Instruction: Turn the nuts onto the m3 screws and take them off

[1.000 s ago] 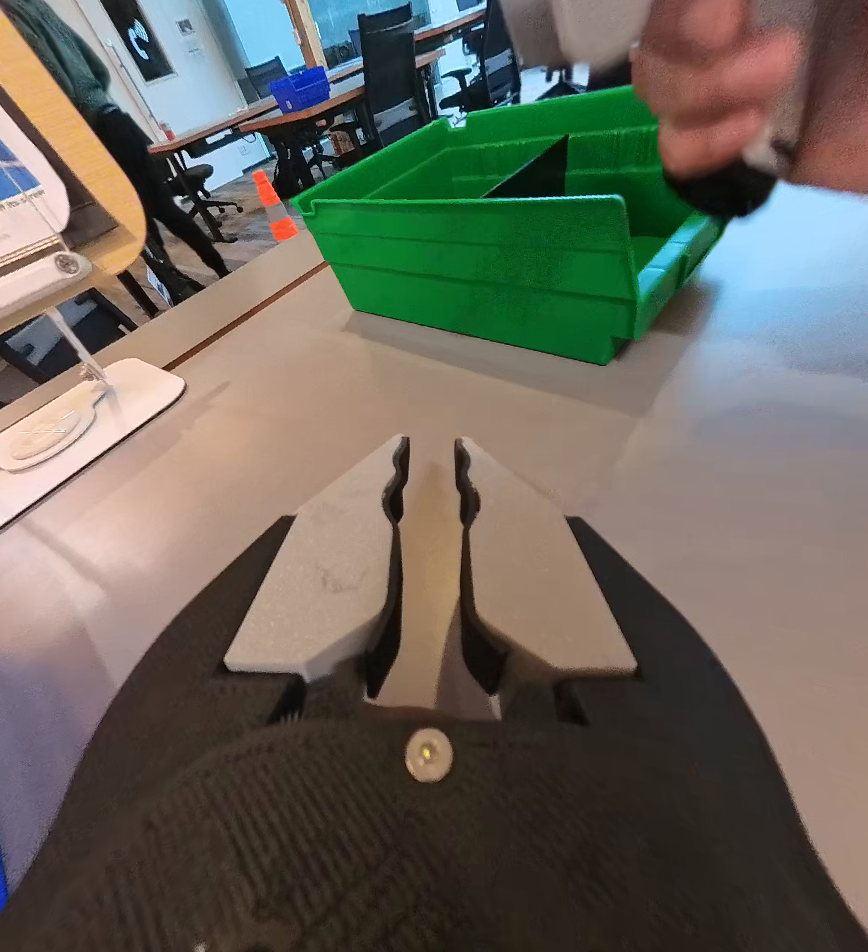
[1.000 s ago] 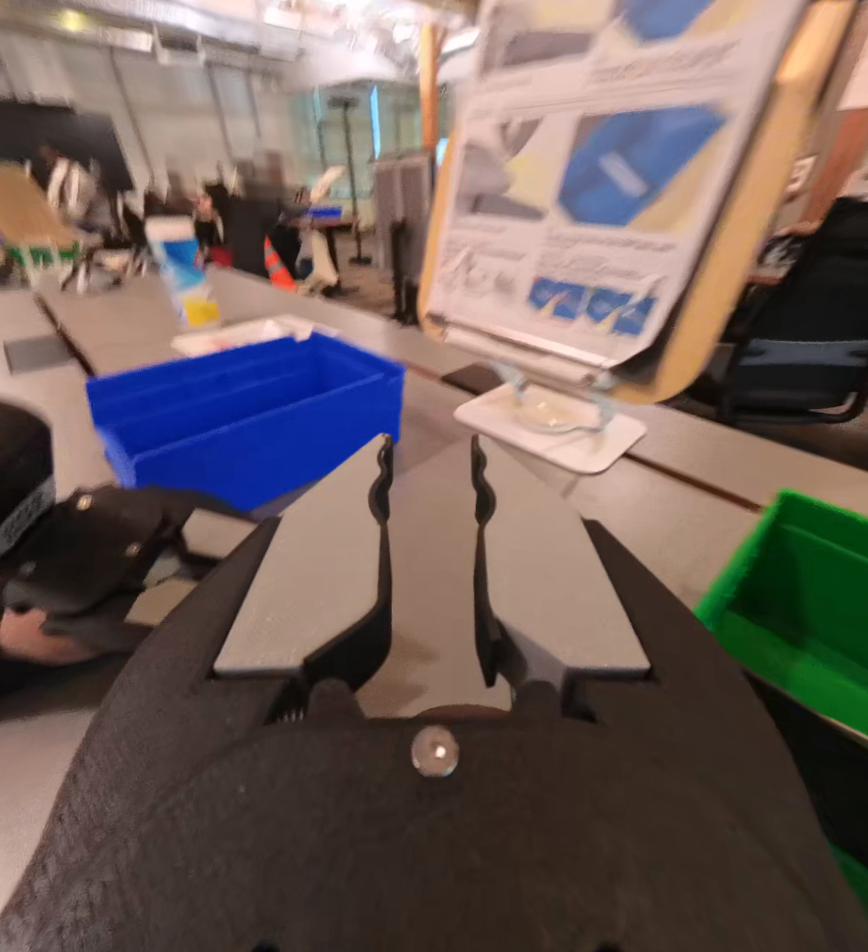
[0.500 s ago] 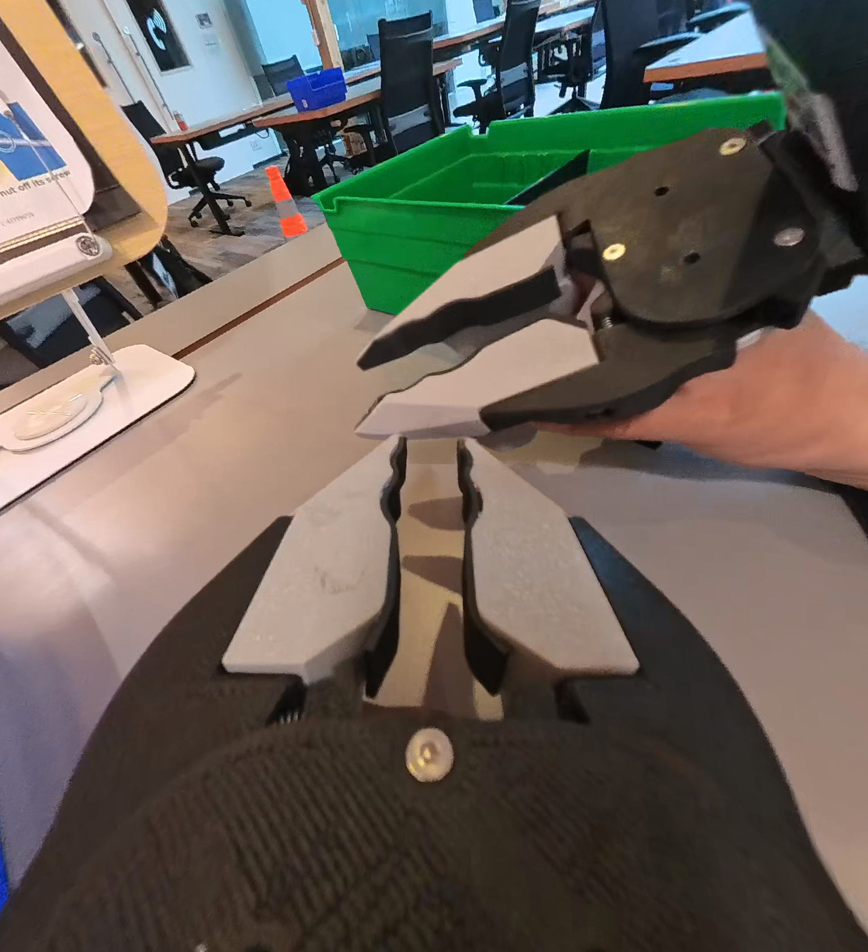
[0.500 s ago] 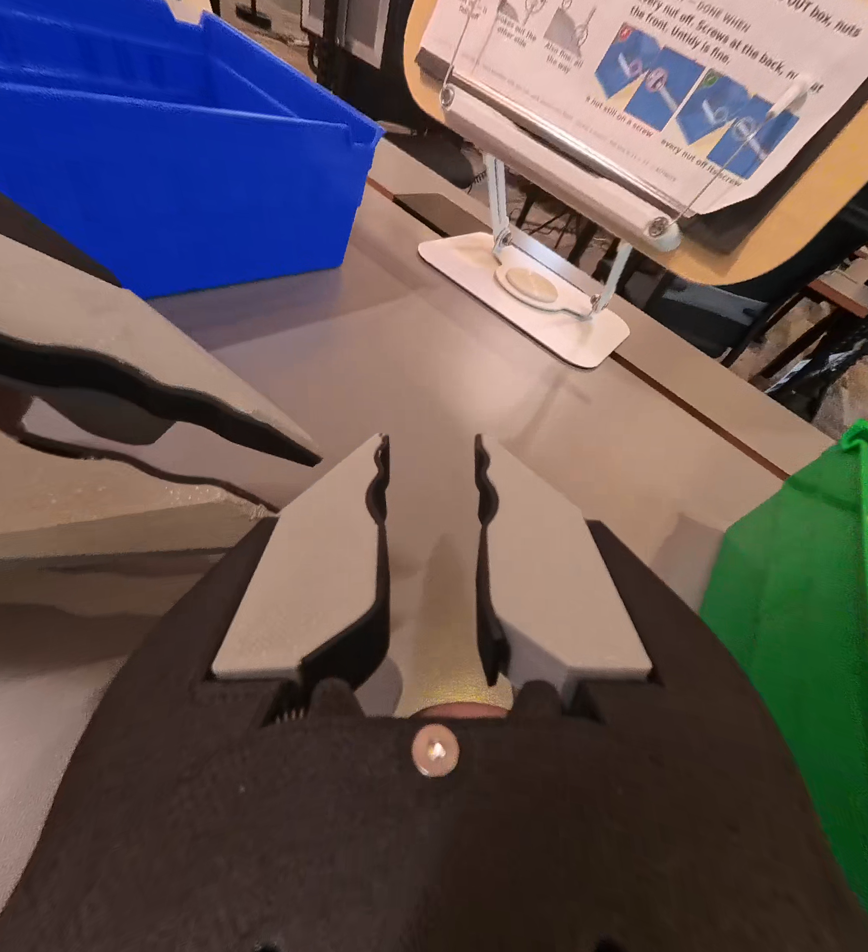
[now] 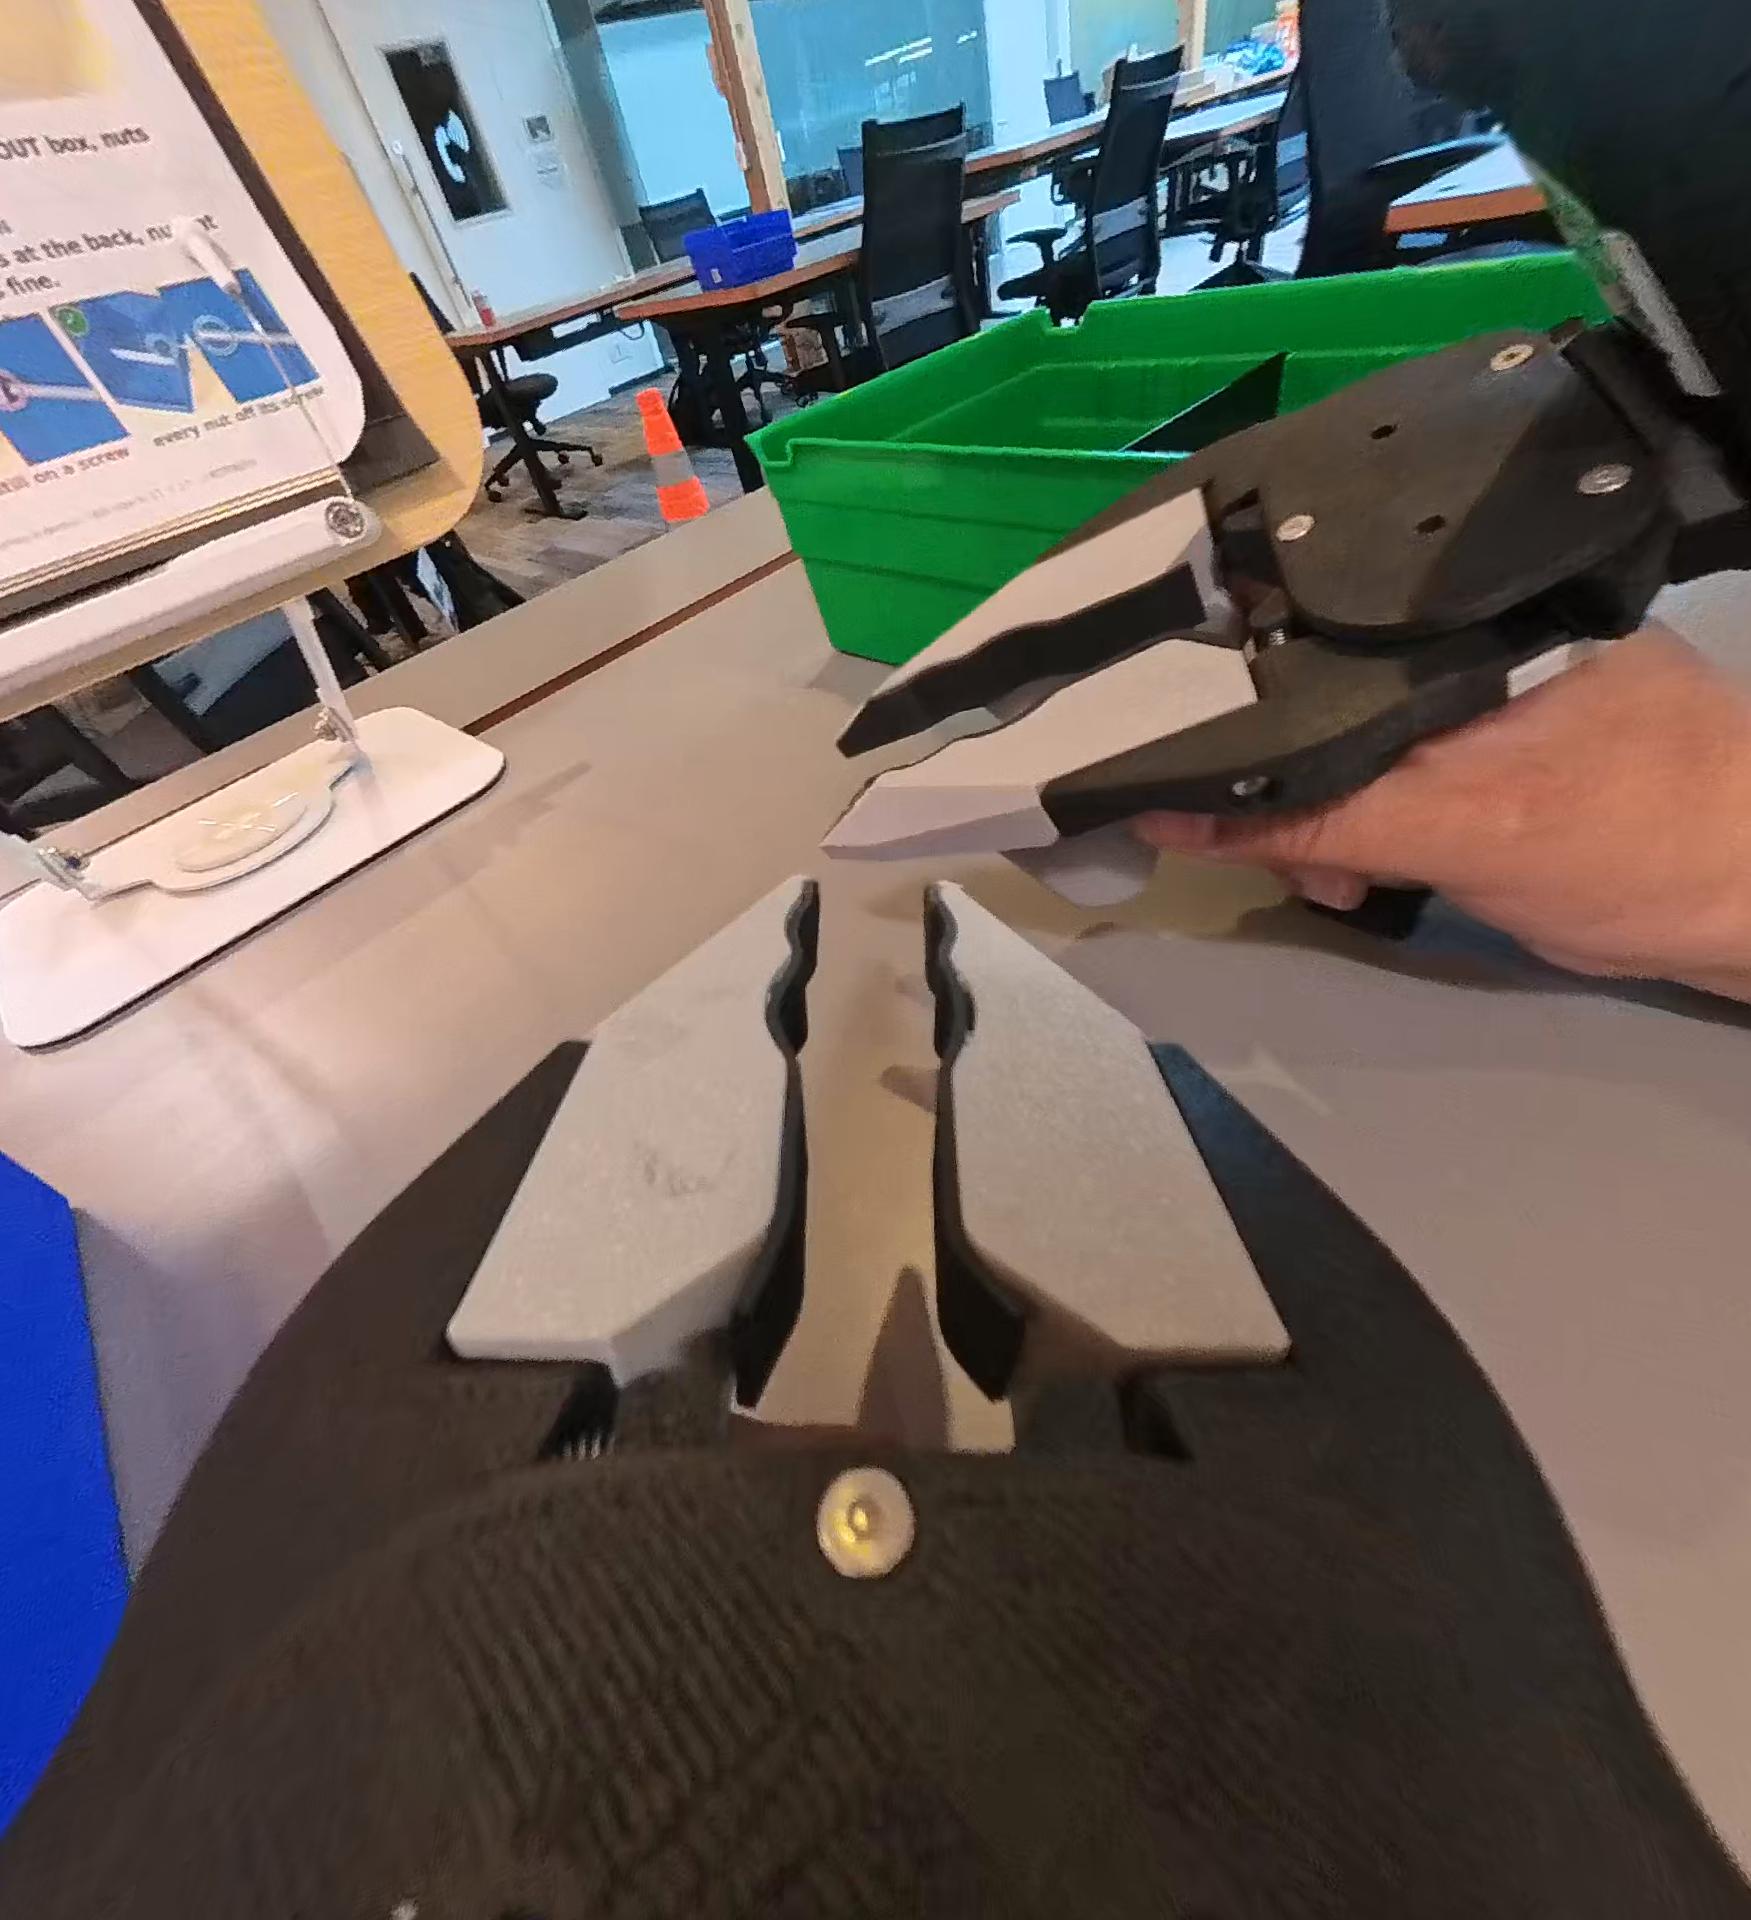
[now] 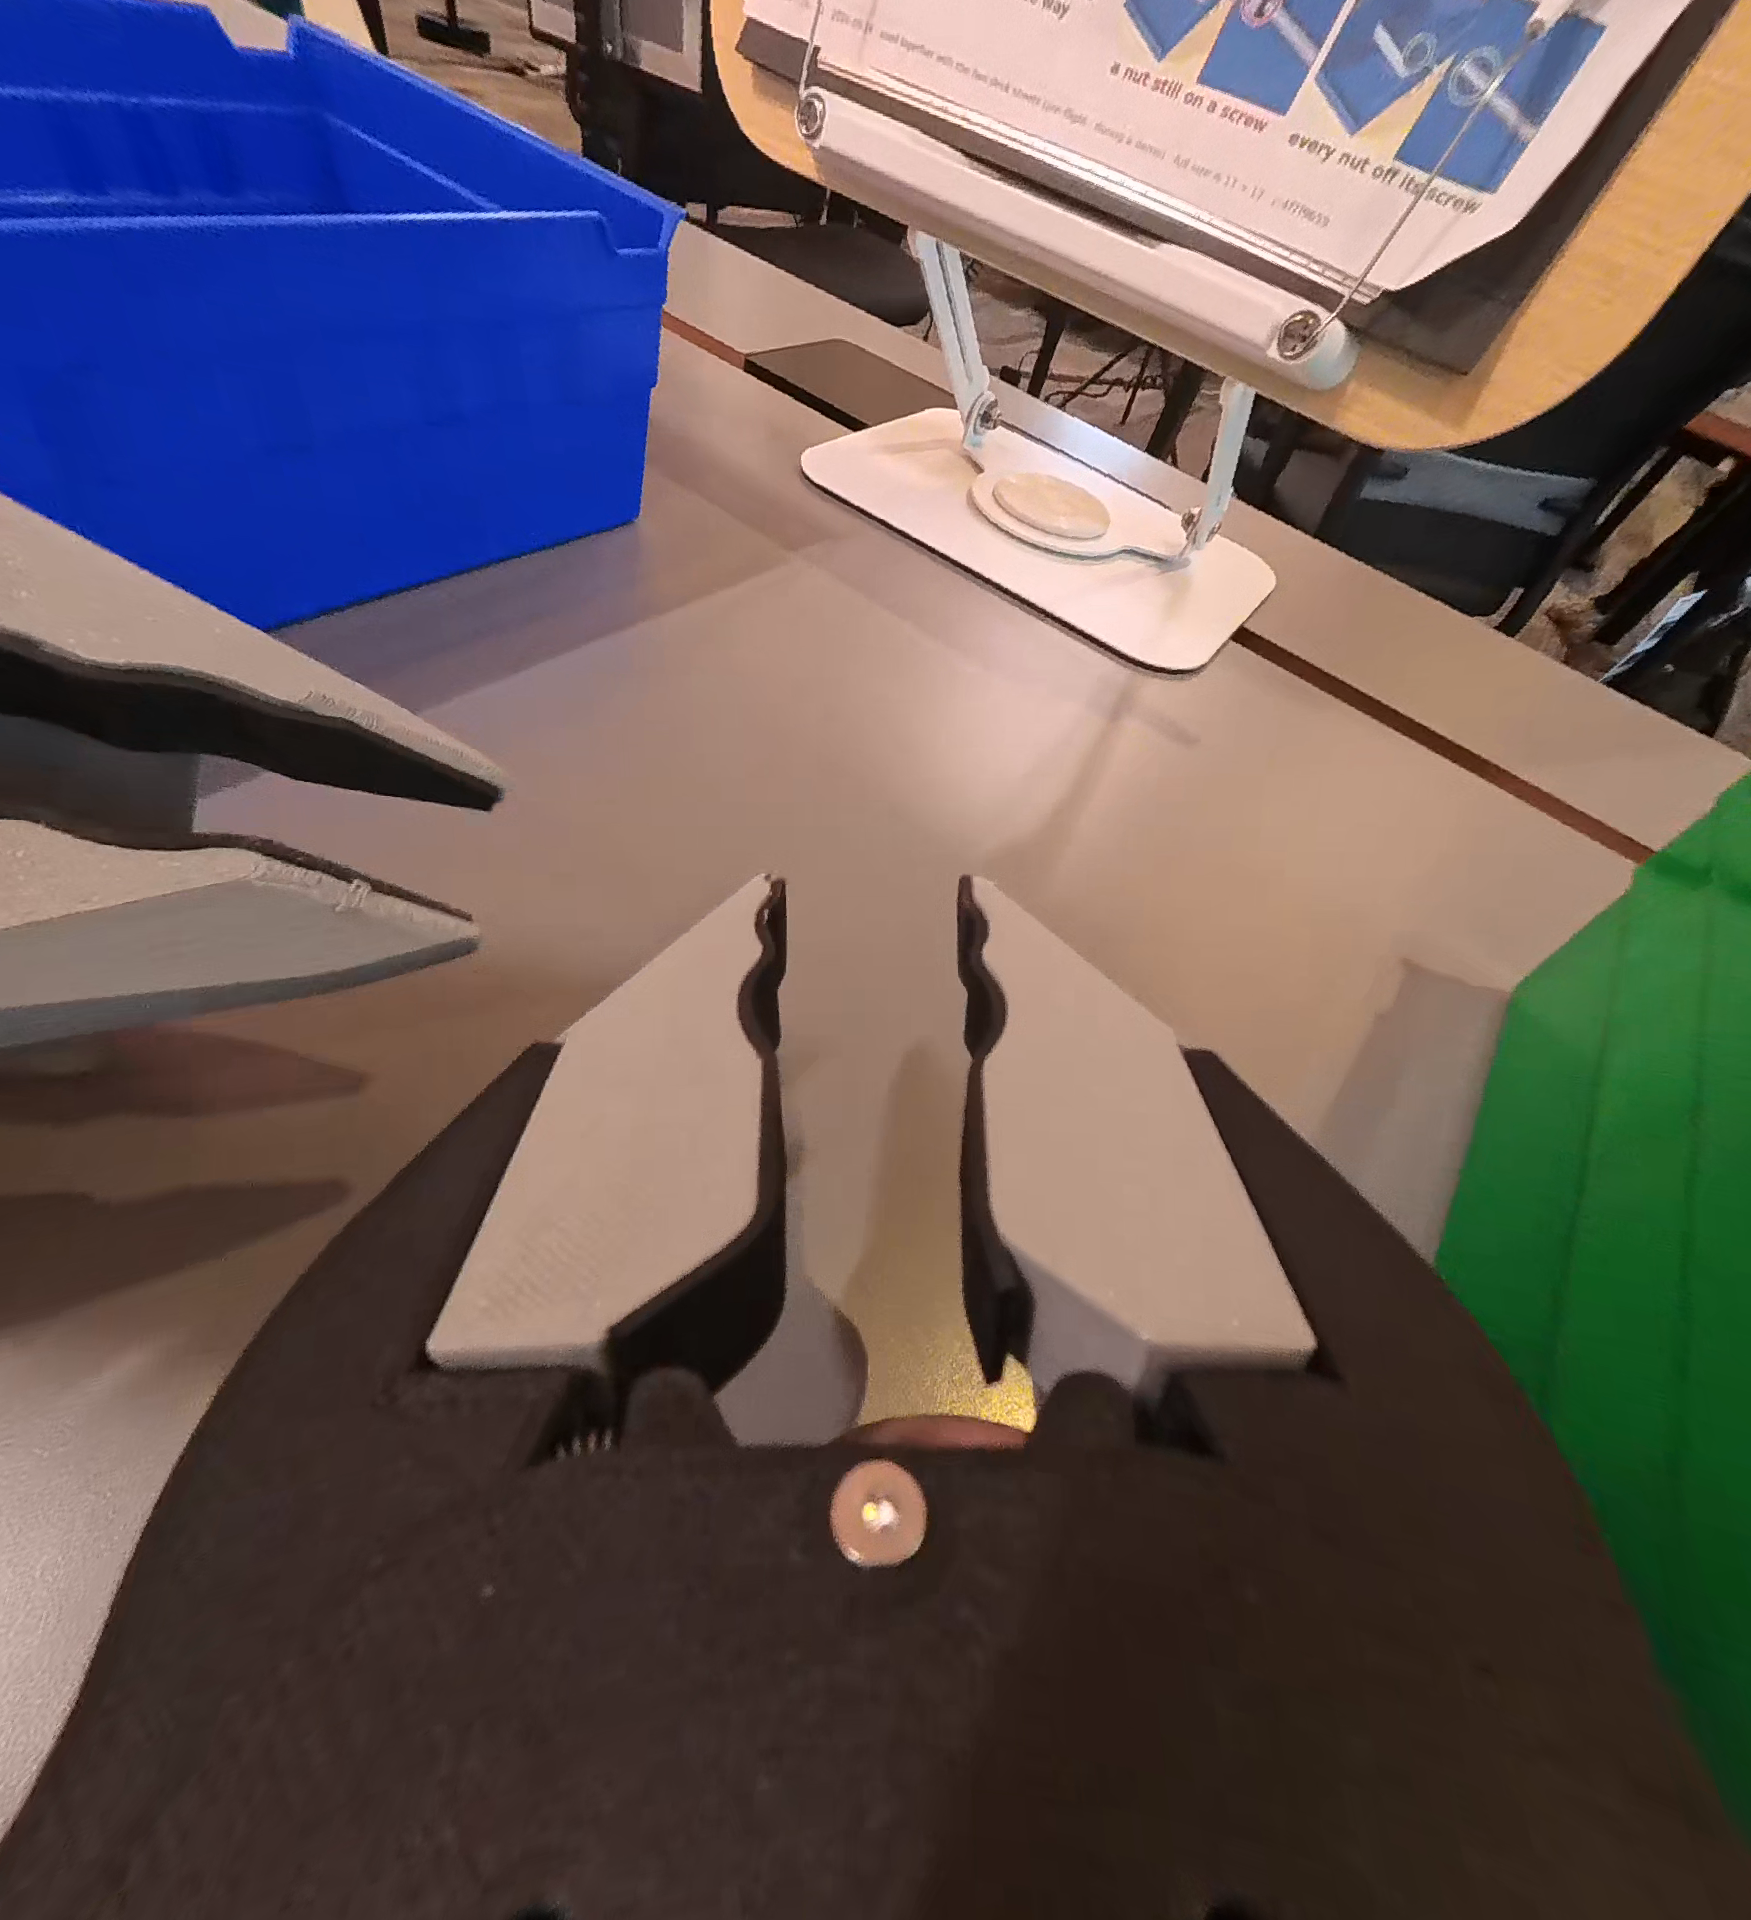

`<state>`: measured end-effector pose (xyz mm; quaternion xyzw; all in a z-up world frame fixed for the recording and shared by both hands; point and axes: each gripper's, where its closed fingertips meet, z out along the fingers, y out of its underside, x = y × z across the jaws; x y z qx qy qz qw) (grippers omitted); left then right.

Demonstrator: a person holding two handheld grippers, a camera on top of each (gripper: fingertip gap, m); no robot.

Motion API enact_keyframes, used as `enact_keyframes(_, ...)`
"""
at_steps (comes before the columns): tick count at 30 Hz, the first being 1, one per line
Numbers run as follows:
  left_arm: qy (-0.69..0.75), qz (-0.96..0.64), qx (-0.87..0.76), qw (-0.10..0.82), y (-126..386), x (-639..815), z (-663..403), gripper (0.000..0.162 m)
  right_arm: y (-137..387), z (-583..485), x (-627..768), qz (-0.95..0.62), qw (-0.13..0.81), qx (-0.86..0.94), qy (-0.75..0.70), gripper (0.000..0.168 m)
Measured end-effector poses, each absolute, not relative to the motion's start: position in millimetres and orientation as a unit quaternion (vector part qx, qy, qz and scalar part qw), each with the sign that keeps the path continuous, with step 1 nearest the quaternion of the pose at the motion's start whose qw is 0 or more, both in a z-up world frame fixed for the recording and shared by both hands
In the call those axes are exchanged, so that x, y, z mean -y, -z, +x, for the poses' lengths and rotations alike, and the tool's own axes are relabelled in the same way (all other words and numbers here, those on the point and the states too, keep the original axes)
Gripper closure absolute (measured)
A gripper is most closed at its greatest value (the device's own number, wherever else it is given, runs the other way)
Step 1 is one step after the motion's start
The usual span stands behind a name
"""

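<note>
Over grey table (image 5: pixel 1473 1195), two parted, empty claws (image 5: pixel 871 914) (image 6: pixel 866 904)

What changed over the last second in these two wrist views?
The right hand-held gripper swung in from near the green plastic bin to just ahead of the left hand-held gripper, pointing across it. Its jaws spread slightly wider. Nothing was picked up or released. The left hand-held gripper stayed open and empty over the grey table; no screws or nuts show.

A: How is the left gripper (image 5: pixel 871 914) sitting?
B: Level and forward-pointing, its jaws standing parted and empty.
A: And the right gripper (image 6: pixel 871 899)?
B: A bare hand (image 5: pixel 1536 831) is gripping it, jaws likewise gaping, tips nearing the left's.
</note>
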<state>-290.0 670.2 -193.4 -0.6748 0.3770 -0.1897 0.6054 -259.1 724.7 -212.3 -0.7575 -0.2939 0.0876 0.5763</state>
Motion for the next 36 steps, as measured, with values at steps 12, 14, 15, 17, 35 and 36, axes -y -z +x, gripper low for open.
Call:
enact_keyframes(12,0.245,-0.694,-0.349,0.58,192.4,-655.3,-289.5,0.143,216.0,-263.6,-719.7,-0.755,0.57,0.312,-0.088,0.137)
enact_keyframes(14,0.276,-0.696,-0.342,0.567,183.5,-639.1,-295.6,0.142,215.5,-262.1,-715.8,-0.753,0.571,0.315,-0.086,0.137)
enact_keyframes(15,0.287,-0.698,-0.343,0.56,177.0,-630.5,-301.8,0.142,215.3,-261.2,-714.5,-0.752,0.572,0.317,-0.082,0.137)
enact_keyframes(17,0.31,-0.704,-0.332,0.546,155.8,-617.6,-323.5,0.142,214.8,-260.0,-712.8,-0.751,0.574,0.318,-0.077,0.138)
enact_keyframes(35,0.056,-0.941,-0.208,0.259,236.5,-696.5,-604.5,0.137,212.3,-263.5,-709.7,-0.744,0.579,0.326,-0.077,0.138)
enact_keyframes(36,0.043,-0.946,-0.21,0.244,243.3,-697.1,-609.0,0.138,212.8,-263.7,-709.6,-0.744,0.578,0.327,-0.078,0.138)
